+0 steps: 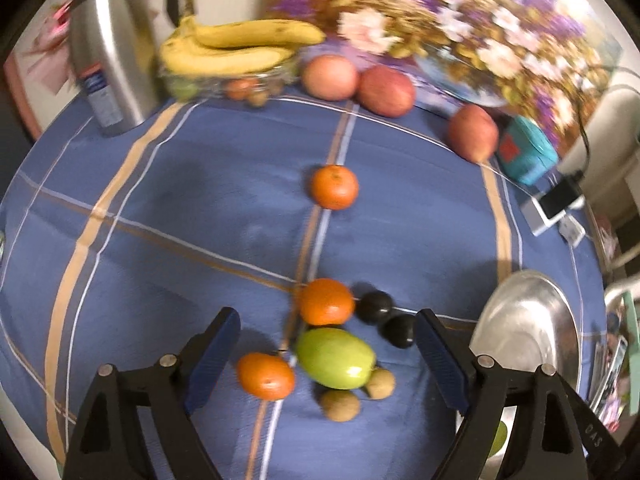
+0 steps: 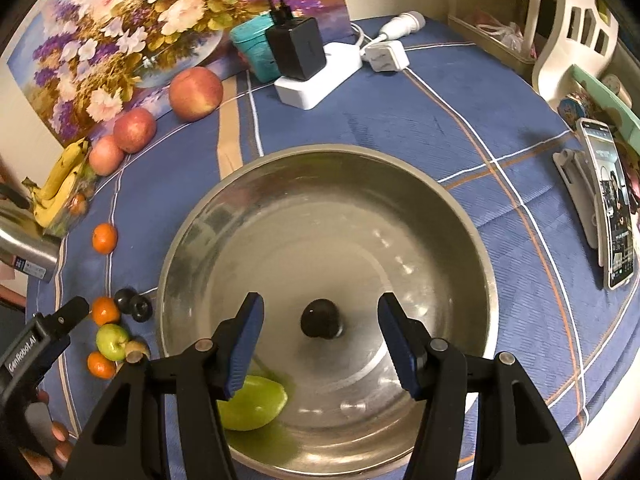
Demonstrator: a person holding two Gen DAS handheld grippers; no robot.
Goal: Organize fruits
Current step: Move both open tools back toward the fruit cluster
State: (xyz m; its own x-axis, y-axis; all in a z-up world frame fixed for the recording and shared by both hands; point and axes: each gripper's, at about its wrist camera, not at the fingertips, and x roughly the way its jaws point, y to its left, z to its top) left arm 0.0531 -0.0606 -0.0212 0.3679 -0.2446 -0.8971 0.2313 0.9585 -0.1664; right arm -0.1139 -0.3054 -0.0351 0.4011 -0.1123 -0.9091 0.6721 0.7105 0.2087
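Observation:
My left gripper (image 1: 326, 330) is open and empty above a cluster on the blue cloth: a green apple (image 1: 335, 358), two oranges (image 1: 326, 302) (image 1: 266, 376), two dark plums (image 1: 374, 307), two brown kiwis (image 1: 340, 405). A third orange (image 1: 334, 187) lies farther back. My right gripper (image 2: 320, 316) is open and empty over the steel bowl (image 2: 460, 224), which holds a dark plum (image 2: 320, 318) and a green apple (image 2: 256, 404). The left gripper (image 2: 60, 320) shows at the left edge of the right wrist view, by the cluster (image 2: 112, 342).
Three red apples (image 1: 330, 77) (image 1: 386, 90) (image 1: 473, 133) and a glass dish with bananas (image 1: 236, 50) line the back by a floral picture (image 1: 460, 20). A steel kettle (image 1: 110, 60) stands back left. Chargers (image 2: 316, 68) and a phone on a stand (image 2: 608, 200) sit right of the bowl.

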